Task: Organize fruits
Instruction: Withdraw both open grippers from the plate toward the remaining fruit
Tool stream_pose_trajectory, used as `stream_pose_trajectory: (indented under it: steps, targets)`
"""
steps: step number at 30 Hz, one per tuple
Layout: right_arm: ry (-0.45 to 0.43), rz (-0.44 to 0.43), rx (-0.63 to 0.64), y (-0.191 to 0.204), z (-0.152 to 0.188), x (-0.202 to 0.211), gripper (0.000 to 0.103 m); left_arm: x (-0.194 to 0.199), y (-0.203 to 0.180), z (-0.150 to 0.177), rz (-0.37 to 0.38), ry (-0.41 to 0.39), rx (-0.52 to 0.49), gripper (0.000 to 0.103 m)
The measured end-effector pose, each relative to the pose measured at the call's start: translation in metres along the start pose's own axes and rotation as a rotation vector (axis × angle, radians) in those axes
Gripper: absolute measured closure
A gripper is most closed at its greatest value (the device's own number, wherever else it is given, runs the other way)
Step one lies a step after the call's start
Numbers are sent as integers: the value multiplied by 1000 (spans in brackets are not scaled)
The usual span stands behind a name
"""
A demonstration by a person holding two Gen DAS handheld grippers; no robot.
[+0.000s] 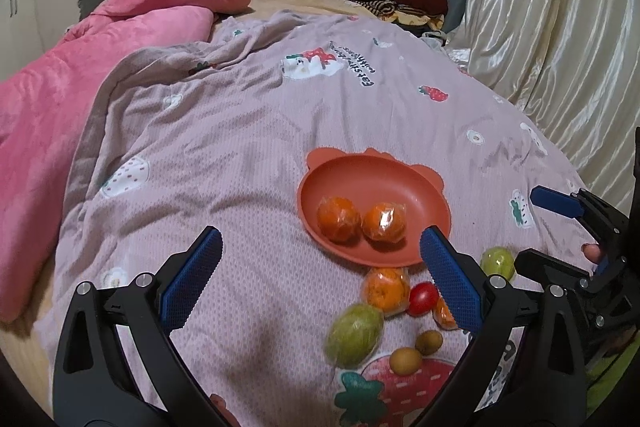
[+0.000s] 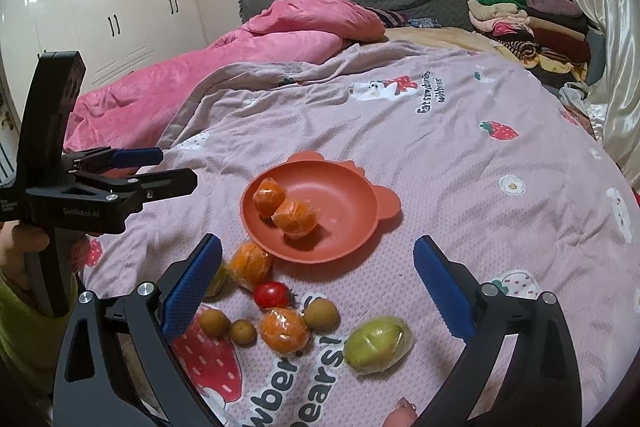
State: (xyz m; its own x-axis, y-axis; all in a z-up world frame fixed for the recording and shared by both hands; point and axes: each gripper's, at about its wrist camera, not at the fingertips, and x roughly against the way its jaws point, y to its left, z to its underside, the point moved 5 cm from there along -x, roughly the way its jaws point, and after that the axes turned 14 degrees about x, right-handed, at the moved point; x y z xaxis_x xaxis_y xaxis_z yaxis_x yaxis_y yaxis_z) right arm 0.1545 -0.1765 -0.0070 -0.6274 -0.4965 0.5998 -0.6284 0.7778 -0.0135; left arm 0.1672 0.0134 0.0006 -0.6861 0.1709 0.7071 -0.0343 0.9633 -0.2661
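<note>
Two oranges wrapped in clear film (image 2: 286,207) already sit touching each other in the terracotta bowl (image 2: 352,199), a smooth matte dish with small ear-shaped tabs on its rim, resting on the bed. The rest of the fruit lies loose on the quilt (image 2: 460,167) just in front of it: a wrapped orange (image 2: 251,264) against the bowl's near edge, a glossy red tomato (image 2: 272,294), another wrapped orange (image 2: 285,330), three small round brown fruits (image 2: 321,314), and a film-wrapped green oval fruit (image 2: 377,343); the left wrist view shows two such green fruits. The sorting looks partly done, with a fresh pick coming up.

The right gripper (image 2: 318,291) hangs over the loose pile with its blue ribbed fingers released wide and nothing between them. The left gripper (image 1: 322,279) is likewise spread and empty, off to the side. The next move probably calls for lowering around one fruit and closing gently, since the film is slippery and the soft, waffle-textured quilt gives underneath.
</note>
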Motion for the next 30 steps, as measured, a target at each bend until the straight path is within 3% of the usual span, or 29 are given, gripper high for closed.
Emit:
stream_pose_trajectory:
  steps: [30]
  targets:
    - [119,-43,-9,22,39,-18,7,-1,19,31,-15,48,45,10]
